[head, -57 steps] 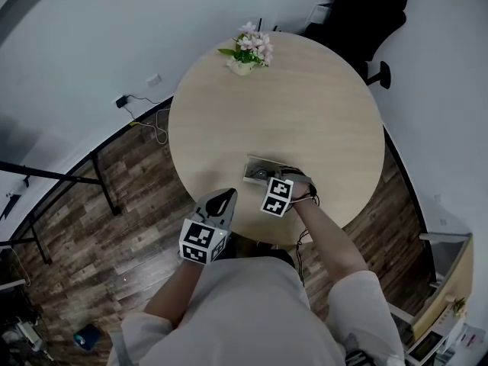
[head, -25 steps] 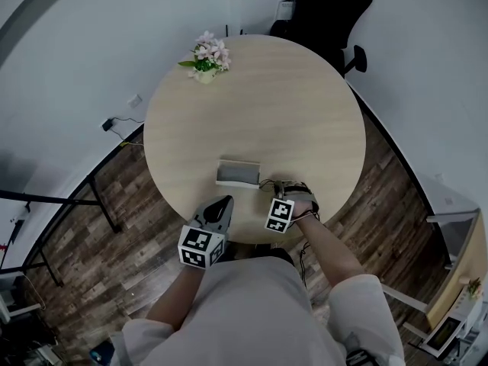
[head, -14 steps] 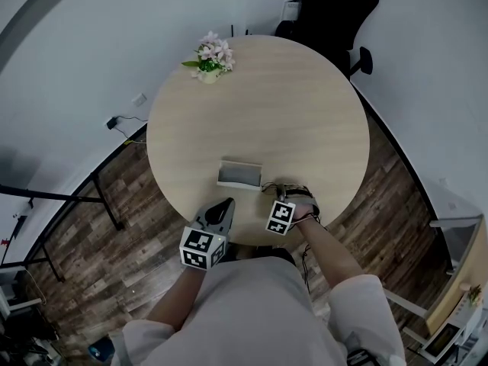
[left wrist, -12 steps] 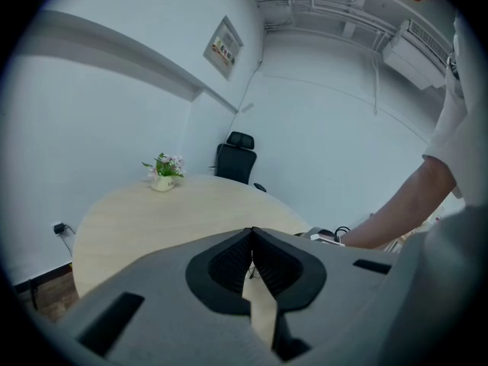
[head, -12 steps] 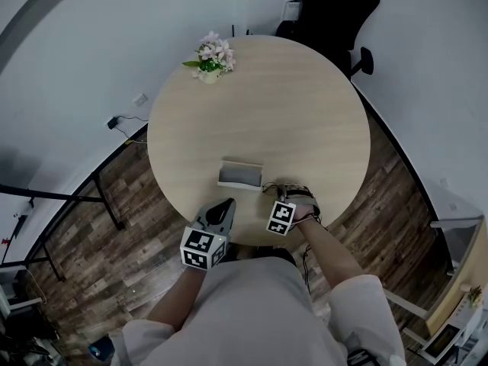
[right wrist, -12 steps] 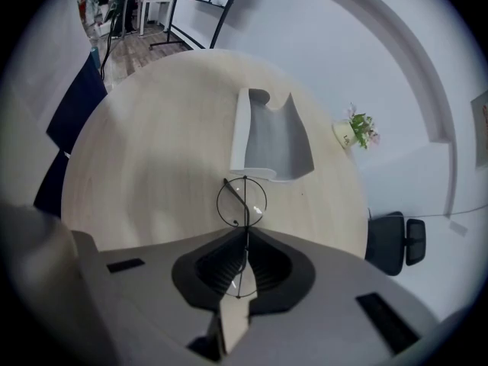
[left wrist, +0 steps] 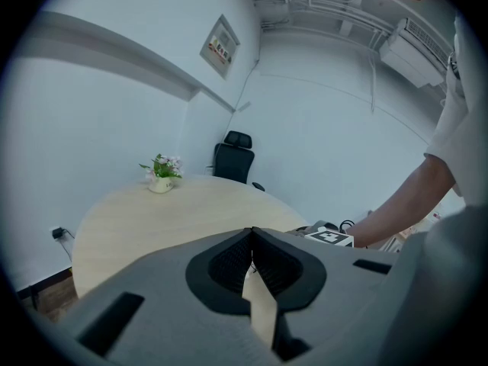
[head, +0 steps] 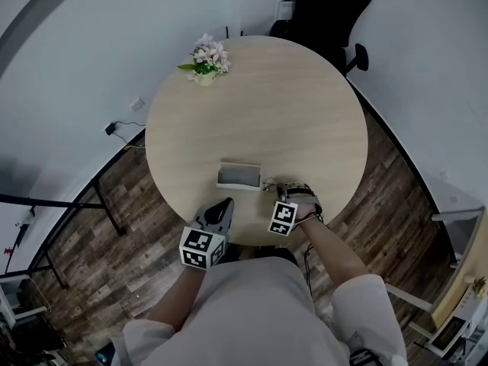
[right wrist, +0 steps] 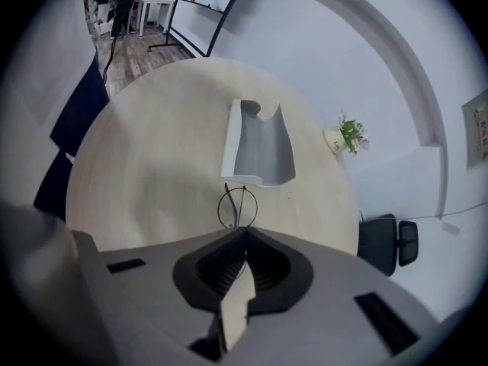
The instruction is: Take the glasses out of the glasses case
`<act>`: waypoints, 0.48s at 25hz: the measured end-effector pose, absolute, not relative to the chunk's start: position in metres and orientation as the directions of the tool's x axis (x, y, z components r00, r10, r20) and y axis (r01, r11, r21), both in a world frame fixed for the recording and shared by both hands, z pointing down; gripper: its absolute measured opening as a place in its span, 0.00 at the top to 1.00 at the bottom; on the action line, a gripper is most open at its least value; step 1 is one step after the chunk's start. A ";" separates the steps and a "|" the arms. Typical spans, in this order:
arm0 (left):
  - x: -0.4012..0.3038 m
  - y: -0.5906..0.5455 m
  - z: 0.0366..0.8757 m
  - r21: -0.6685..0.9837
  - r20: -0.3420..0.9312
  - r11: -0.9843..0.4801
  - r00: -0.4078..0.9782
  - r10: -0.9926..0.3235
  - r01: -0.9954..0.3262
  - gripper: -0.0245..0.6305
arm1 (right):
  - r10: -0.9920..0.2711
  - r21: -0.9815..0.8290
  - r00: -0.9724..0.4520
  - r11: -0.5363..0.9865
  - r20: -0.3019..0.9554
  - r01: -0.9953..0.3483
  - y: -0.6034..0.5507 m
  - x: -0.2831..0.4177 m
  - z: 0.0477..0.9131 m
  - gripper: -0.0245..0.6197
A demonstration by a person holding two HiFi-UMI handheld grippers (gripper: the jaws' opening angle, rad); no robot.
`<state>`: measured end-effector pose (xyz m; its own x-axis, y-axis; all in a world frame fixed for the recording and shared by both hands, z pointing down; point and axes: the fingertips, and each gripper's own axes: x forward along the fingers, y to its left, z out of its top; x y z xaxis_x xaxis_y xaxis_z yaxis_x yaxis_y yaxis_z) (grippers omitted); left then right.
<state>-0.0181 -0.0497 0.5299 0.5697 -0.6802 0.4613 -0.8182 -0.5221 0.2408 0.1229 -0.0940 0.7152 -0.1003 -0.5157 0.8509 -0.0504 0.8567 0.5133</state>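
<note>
No print can be read: the framed notice (left wrist: 221,48) on the wall is too small, and the gripper cubes bear only square markers. The right gripper (right wrist: 244,232) has its jaws pinched together on the thin wire glasses (right wrist: 238,207), which are outside the open grey case (right wrist: 259,155), just on its near side. In the head view the hand and cube hide most of the glasses. The left gripper (left wrist: 252,230), jaws together on nothing, hangs near the case at the table (head: 305,113) edge. A flower pot (head: 203,58) and a black chair (head: 328,6) stand well beyond the case.
</note>
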 end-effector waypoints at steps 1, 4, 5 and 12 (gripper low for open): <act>-0.019 -0.050 0.529 0.239 0.458 -0.525 0.572 -0.680 -0.817 0.95 | -0.522 0.520 -0.103 0.853 0.847 -0.052 -0.094 0.122 0.711 0.94; -0.021 -0.053 0.524 0.229 0.448 -0.536 0.577 -0.683 -0.812 0.95 | -0.543 0.540 -0.124 0.840 0.830 -0.064 -0.095 0.115 0.694 0.94; -0.023 -0.053 0.522 0.225 0.446 -0.539 0.577 -0.684 -0.812 0.95 | -0.551 0.547 -0.135 0.834 0.823 -0.071 -0.096 0.111 0.687 0.94; -0.045 -0.059 0.510 0.207 0.422 -0.532 0.565 -0.709 -0.821 0.95 | -0.576 0.529 -0.232 0.815 0.784 -0.236 -0.092 0.084 0.640 0.94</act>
